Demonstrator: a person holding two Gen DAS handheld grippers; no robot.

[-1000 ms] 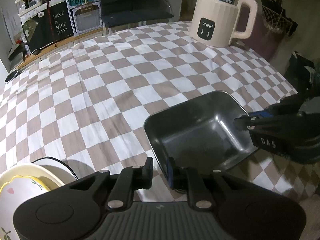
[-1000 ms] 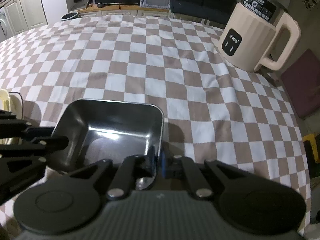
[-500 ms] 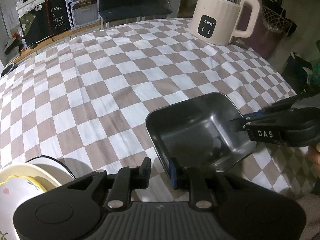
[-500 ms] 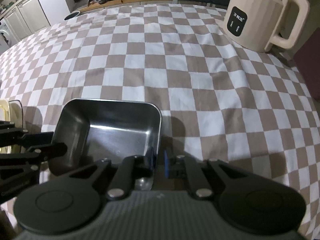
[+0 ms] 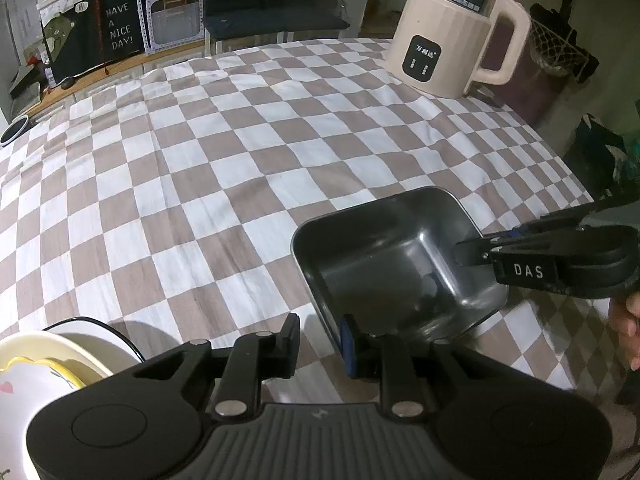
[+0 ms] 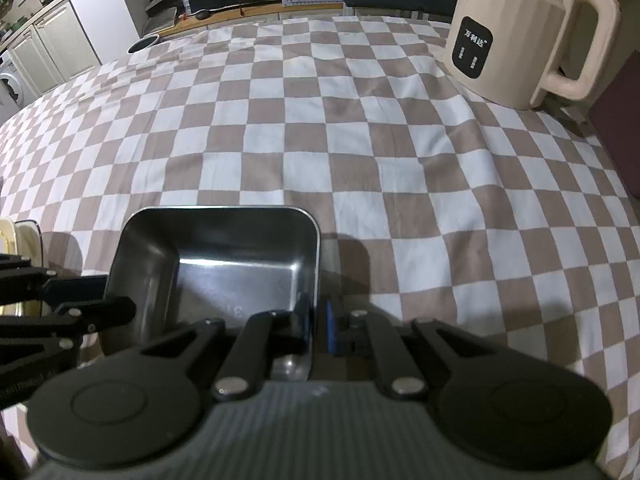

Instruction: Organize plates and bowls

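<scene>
The checkered tablecloth is big and flat. Your steel tray sits near you on it. Your right gripper pinches its right wall. Your left gripper has let go, jaws apart. Free your right gripper gently too, beside the 2 bowls.

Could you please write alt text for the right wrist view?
The right tool grips the near right rim of a steel tray on a checkered tablecloth. The left tool straddles its left rim; a cream kettle stands behind.
</scene>
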